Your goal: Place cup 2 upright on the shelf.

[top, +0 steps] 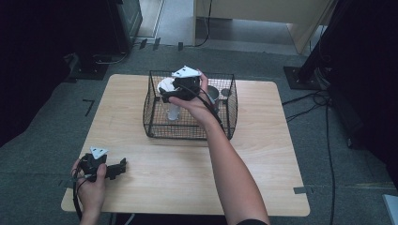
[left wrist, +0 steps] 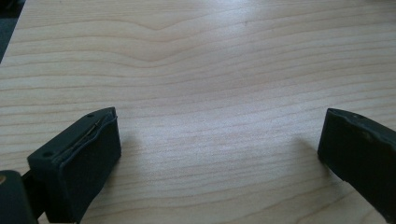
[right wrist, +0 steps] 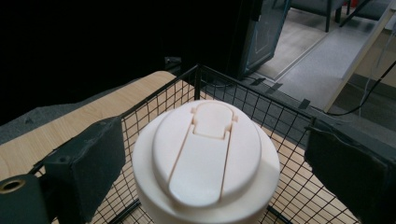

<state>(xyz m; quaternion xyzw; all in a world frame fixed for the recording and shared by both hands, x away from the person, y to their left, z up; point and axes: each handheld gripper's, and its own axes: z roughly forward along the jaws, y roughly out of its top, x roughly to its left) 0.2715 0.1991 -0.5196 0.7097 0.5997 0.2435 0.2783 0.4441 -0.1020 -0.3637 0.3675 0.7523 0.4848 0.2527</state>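
Wire basket (top: 155, 119): one | white lid (right wrist: 205, 154): one | both grippers gaping, empty

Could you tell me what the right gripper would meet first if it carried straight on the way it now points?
Most likely the white flip-top lid of the bottle standing in the wire basket; the right gripper is open, its jaws either side.

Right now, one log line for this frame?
right gripper: open, straddling white flip-top bottle lid in black wire basket | left gripper: open over light wooden table
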